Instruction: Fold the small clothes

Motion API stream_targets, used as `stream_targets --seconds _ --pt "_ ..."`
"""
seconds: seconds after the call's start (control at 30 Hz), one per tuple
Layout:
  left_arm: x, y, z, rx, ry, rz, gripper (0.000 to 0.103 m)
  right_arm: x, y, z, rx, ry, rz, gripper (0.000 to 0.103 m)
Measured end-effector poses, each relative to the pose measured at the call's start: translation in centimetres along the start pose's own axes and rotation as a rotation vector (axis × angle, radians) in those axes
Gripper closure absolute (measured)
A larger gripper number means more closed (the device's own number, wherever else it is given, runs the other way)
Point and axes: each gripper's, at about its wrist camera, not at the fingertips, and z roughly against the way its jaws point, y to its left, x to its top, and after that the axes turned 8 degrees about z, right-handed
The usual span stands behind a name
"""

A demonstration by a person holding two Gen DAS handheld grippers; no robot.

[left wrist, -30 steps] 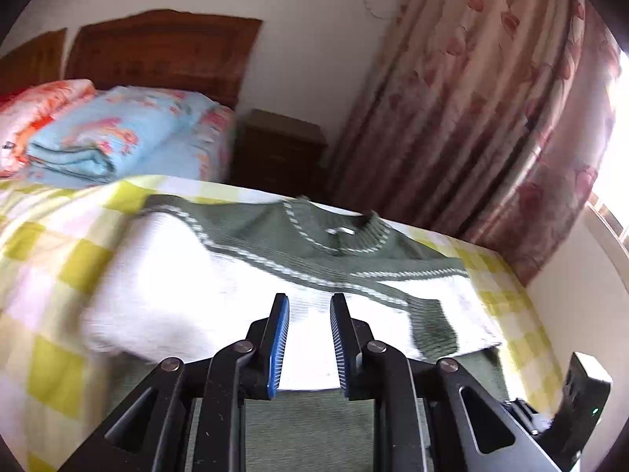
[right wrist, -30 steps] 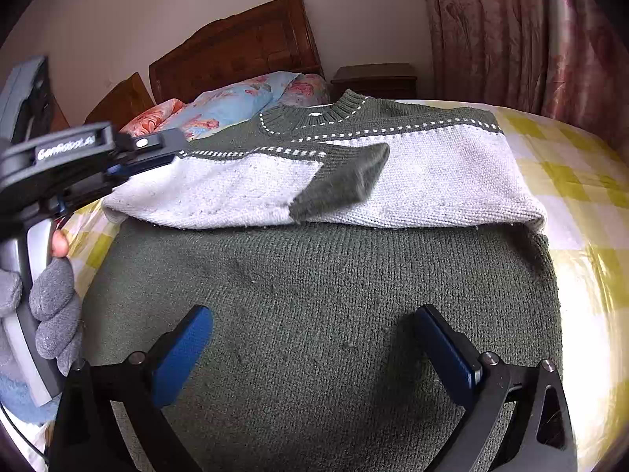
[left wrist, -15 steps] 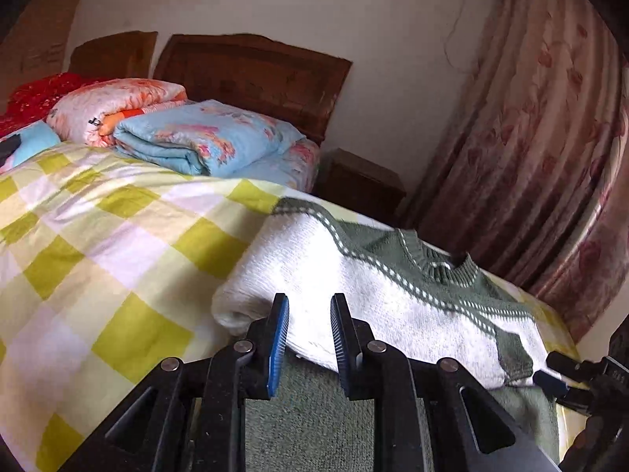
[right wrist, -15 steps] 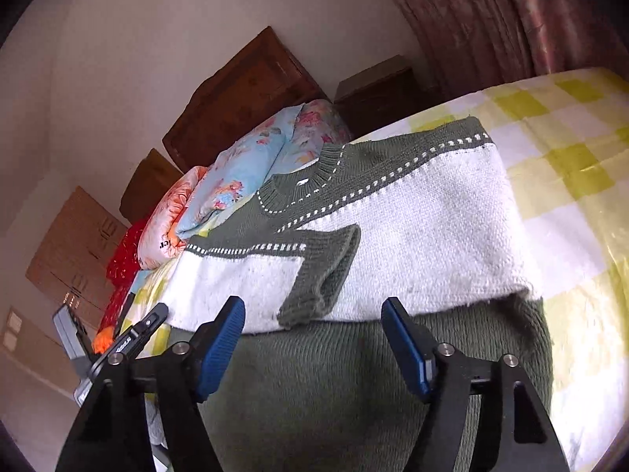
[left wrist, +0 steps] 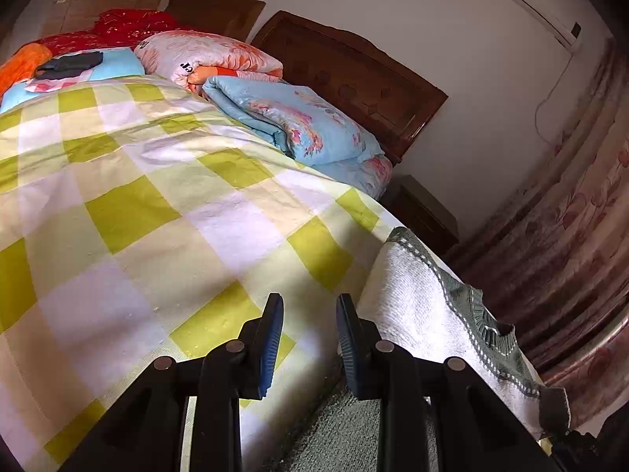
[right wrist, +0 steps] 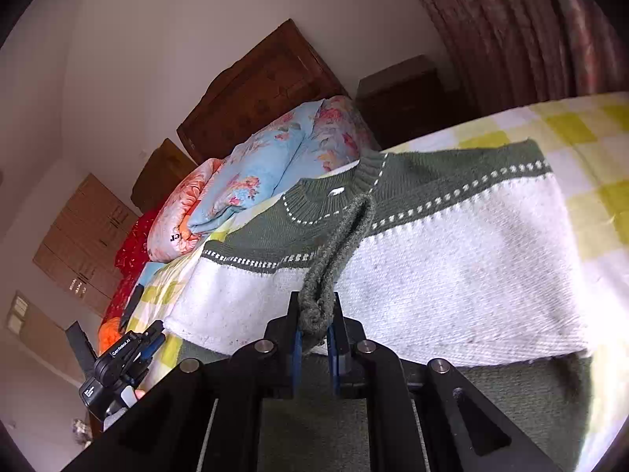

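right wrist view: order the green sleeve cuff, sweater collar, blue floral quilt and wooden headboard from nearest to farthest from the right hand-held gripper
1. Green sleeve cuff: pinched in the right hand-held gripper.
2. Sweater collar: just beyond, centre.
3. Blue floral quilt: behind the collar, to the left.
4. Wooden headboard: against the wall.

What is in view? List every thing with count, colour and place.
sweater: one, green and white, partly folded on the bed
sleeve: one, green, lying across the sweater, cuff pinched
bedsheet: one, yellow and white check, under the sweater
blue quilt: one, floral, folded by the headboard
pink quilt: one, floral, folded beside the blue one
headboard: one, brown wood, behind the blue quilt
nightstand: one, dark brown, beside the bed
curtain: one, pinkish floral, past the nightstand
left gripper: black, blue pads, over the sheet, jaws opening, nothing between
right gripper: black, blue pads, shut on the cuff
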Motion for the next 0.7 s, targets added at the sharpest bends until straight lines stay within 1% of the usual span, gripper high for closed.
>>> stream_targets --seconds 0.1,0.27,0.33,0.43,0.57,0.63,0.7 --pt "-0.3 -0.6 -0.3 0.003 0.015 -0.033 0.075 0.2 -1.0 1.2 -0.025 -0.019 -0.012 0.103" --pt "-0.5 -1.0 -0.7 0.01 0.033 -0.062 0.075 -0.7 -3.5 1.0 -0.064 0.014 -0.066 0.103" --pt "-0.6 -1.1 -0.8 0.015 0.038 -0.071 0.075 -1.1 -4.5 1.2 -0.056 0.005 -0.1 0.103" --pt "-0.7 -1.3 -1.0 0.023 0.047 -0.084 0.075 -1.3 -4.7 1.5 -0.049 0.0 -0.112 0.103" --pt "-0.7 -1.4 -1.1 0.024 0.05 -0.092 0.075 -1.5 -5.5 2.1 -0.084 -0.022 -0.13 0.103" --pt "-0.8 -1.4 -1.2 0.025 0.054 -0.093 0.075 -1.6 -6.0 1.9 -0.081 -0.009 -0.148 0.103" --pt "-0.8 -1.4 -1.3 0.025 0.058 -0.093 0.075 -1.9 -6.3 1.6 -0.101 0.011 -0.143 0.103"
